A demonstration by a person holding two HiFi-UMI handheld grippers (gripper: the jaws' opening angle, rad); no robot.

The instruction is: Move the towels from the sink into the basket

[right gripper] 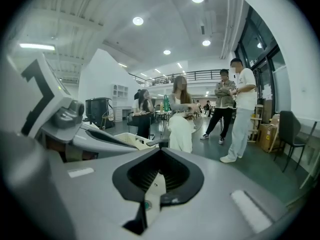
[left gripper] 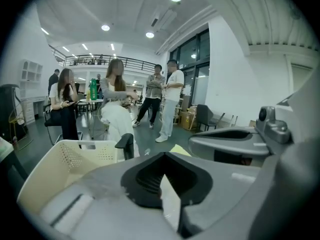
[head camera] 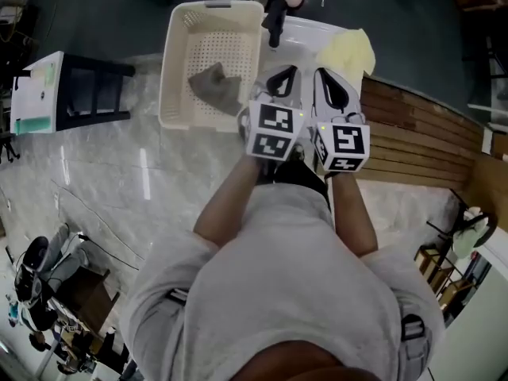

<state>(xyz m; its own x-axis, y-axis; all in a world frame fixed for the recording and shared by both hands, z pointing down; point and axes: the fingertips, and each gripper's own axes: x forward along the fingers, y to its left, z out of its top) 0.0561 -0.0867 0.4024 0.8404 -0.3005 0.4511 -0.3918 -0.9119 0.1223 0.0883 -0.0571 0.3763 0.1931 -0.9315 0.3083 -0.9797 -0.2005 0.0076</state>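
A cream plastic basket stands on the floor left of the white sink, and a grey towel lies inside it. A yellow towel is bunched at the sink's right side. My left gripper and right gripper hang side by side over the sink's near edge, right of the basket. Both are shut, with nothing between their jaws. The left gripper view shows its closed tips, the basket lower left and a sliver of the yellow towel. The right gripper points level at the room.
A black faucet rises at the sink's far edge. A slatted wooden counter runs to the right. A dark stand with a white top sits left of the basket. Several people stand or sit farther off.
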